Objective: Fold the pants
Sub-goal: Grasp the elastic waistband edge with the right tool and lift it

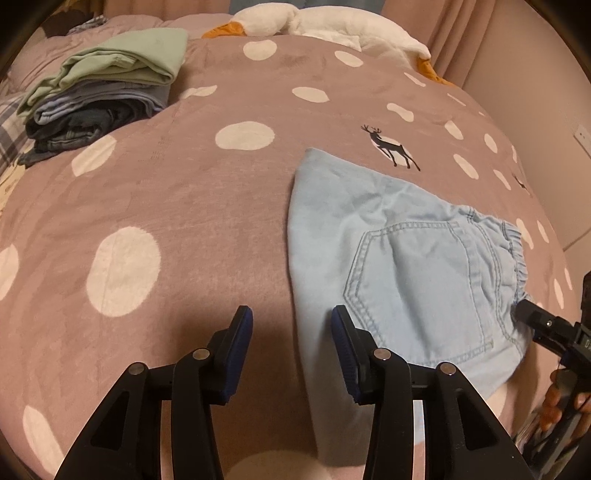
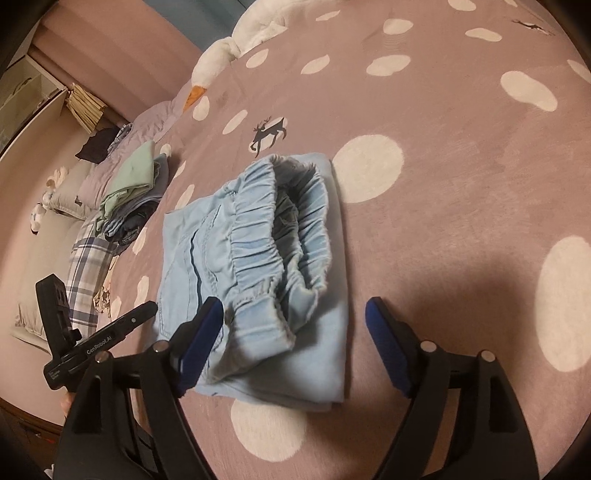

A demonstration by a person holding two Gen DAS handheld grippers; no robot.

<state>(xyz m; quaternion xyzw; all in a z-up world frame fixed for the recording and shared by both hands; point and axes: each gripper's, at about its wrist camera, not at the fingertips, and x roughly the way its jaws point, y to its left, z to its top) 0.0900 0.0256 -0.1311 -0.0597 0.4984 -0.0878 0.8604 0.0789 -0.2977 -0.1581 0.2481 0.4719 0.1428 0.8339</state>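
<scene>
Hovering with its blue ribbed pads apart, the left gripper (image 1: 291,321) frames bare bedspread, one pad just over the folded edge of the pants (image 1: 402,266), nothing pinched. Over to the right gripper (image 2: 295,314): jaws spread wide, blue pads either side of the ruffled elastic waistband (image 2: 280,236), the left pad close against the cloth, but no squeeze on it that I can see. The pants are pale blue denim, soft and washed, folded into a squat rectangle with a stitched back pocket (image 1: 417,280) facing up, lying flat on the bedspread (image 1: 184,199). That spread is plush mauve fleece with big white dots and a small black deer print (image 1: 391,147). Farther off, a stack of folded clothes (image 1: 99,96), mint green on top, blues and dark denim below, and a fluffy white plush goose (image 1: 332,22) along the far edge.
</scene>
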